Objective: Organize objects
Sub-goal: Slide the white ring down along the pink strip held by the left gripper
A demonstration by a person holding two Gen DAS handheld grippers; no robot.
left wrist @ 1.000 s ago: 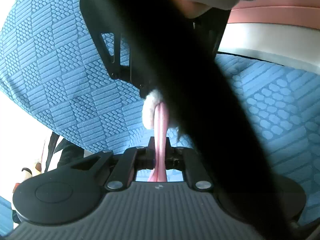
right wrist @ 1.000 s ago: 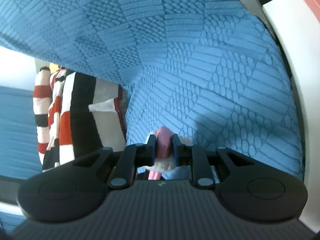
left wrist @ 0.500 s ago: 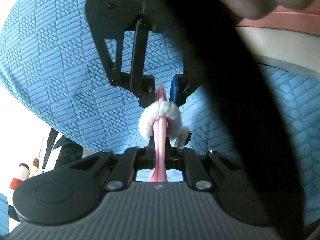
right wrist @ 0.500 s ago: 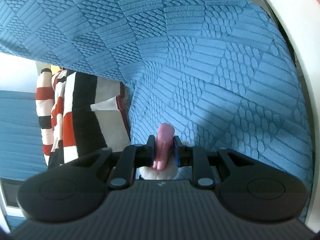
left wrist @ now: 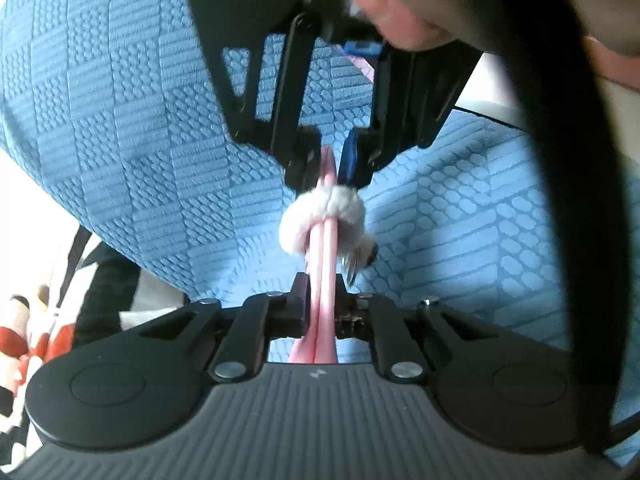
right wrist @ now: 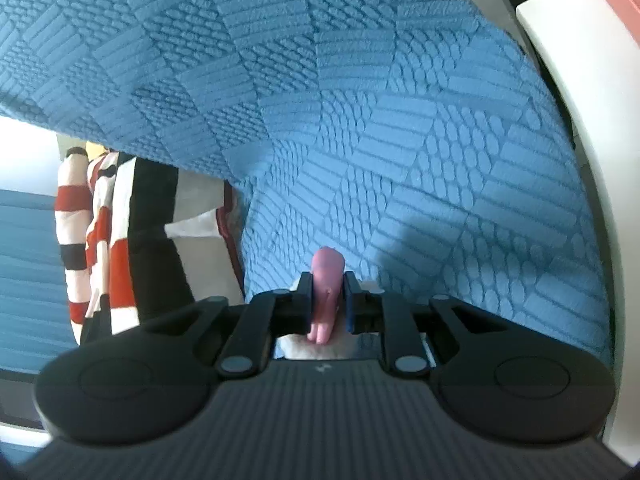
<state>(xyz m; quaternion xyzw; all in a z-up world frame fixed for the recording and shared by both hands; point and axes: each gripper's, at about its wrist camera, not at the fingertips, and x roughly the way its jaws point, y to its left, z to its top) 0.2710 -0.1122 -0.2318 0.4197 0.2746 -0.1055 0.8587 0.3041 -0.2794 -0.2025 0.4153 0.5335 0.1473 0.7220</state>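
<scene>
Both tongs pinch one folded pink strip [left wrist: 323,276] at frame centre, above the blue quilted cover [left wrist: 140,140]. The left tongs [left wrist: 322,300], just easing open, grip its lower end; the right tongs [left wrist: 330,160] its tip. A white fluffy ring [left wrist: 320,222] circles it between them. Keep the strip taut and slide the ring evenly. What it is stays unclear; a black strap [left wrist: 560,200] blocks the right side.

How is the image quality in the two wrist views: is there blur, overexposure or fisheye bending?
Left wrist view: the hand and the dark strap at the top are blurred and close; the left edge is blown out white; the pink strip is fairly sharp. Right wrist view: sharper overall; the blue textured fabric pattern bends with the fisheye; the gripper casts a shadow on it.
</scene>
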